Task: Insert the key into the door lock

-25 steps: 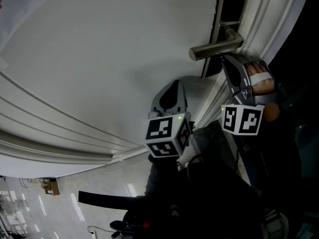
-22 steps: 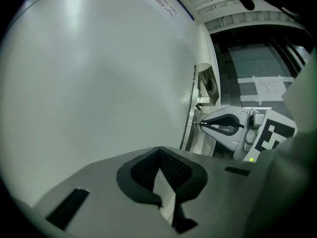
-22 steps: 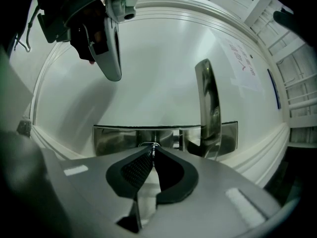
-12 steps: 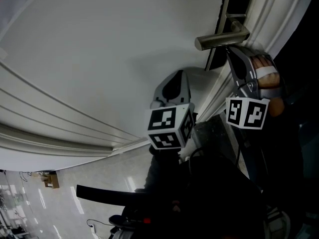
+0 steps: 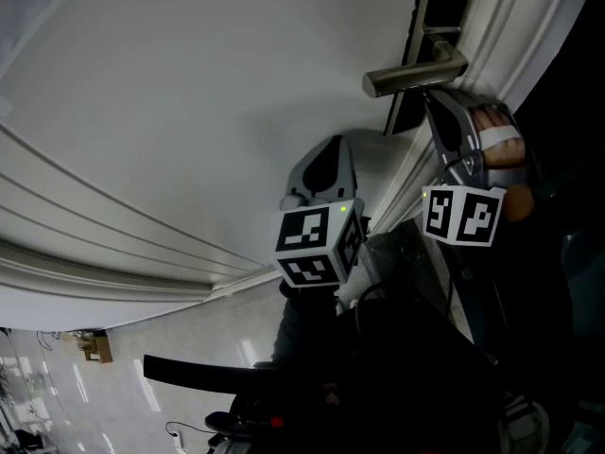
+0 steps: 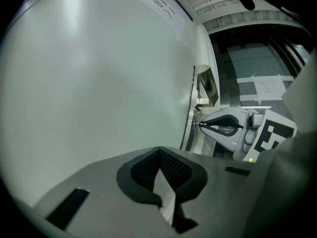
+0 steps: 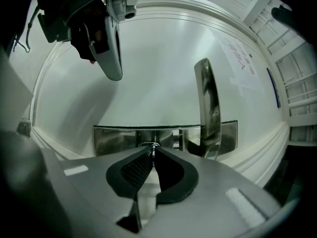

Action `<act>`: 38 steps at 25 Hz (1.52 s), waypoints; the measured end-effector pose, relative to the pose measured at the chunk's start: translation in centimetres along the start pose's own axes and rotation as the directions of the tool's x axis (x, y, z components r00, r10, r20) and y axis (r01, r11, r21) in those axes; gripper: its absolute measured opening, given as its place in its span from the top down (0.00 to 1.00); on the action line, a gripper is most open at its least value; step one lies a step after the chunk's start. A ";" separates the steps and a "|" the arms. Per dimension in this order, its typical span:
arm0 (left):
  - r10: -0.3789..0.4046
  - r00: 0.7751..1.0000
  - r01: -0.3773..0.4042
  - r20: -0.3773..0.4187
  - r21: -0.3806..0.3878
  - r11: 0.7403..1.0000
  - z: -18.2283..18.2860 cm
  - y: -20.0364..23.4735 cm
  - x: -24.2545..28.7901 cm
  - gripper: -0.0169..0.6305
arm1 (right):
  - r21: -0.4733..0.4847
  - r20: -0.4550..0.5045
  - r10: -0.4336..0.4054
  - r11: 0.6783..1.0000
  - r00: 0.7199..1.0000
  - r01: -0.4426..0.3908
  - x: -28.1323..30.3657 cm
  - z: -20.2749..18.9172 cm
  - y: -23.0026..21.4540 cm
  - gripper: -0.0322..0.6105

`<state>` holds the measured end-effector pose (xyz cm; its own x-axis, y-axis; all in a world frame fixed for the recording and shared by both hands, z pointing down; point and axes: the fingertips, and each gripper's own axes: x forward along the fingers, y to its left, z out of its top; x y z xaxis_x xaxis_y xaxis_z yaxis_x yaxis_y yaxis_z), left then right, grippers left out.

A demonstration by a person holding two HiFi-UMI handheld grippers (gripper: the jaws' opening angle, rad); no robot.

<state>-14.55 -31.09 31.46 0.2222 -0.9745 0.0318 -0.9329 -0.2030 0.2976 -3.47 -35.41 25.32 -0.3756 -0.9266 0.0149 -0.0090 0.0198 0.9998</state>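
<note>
A white door (image 5: 208, 93) carries a metal lever handle (image 5: 414, 72) on a long steel lock plate (image 7: 116, 139). My right gripper (image 7: 153, 148) is shut on a thin metal key (image 7: 154, 147), whose tip sits against the lock cylinder in the plate, left of the handle (image 7: 208, 108). In the head view the right gripper (image 5: 427, 102), held by a hand (image 5: 496, 149), points in just under the handle. My left gripper (image 5: 331, 149) hangs lower, close to the bare door panel. It is shut with nothing in it (image 6: 159, 151), and its camera shows the right gripper (image 6: 200, 125) touching the plate (image 6: 189, 114).
The door frame mouldings (image 5: 492, 36) run beside the handle, and more mouldings (image 5: 104, 263) cross below the panel. A paper notice (image 6: 163, 4) is stuck high on the door. Shiny floor (image 5: 113, 386) shows at the lower left, with dark clothing (image 5: 406, 376) below the grippers.
The head view has shifted a little. Both grippers keep their places against the door, the right one still at the lock plate under the handle.
</note>
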 end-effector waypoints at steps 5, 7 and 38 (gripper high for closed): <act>0.001 1.000 -0.001 -0.010 -0.003 1.000 -0.2 -0.2 -0.1 0.97 | 0.092 0.020 0.022 0.995 1.000 -0.024 -0.1 0.0 0.2 0.92; 0.005 1.000 -0.005 -0.007 -0.001 1.000 -0.2 -0.1 -0.1 0.97 | 0.111 0.022 0.016 0.994 1.000 -0.018 -0.3 -0.1 0.1 0.92; 0.034 0.999 -0.034 0.012 0.054 0.998 -1.3 -2.2 -0.8 0.97 | 0.984 0.178 -0.079 -0.016 0.981 -0.180 -5.3 -3.2 2.6 0.95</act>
<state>-12.30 -29.79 31.98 0.1870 -0.9819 0.0299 -0.9538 -0.1742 0.2447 1.45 -31.60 27.91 -0.5328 -0.8436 -0.0669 -0.8438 0.5356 -0.0341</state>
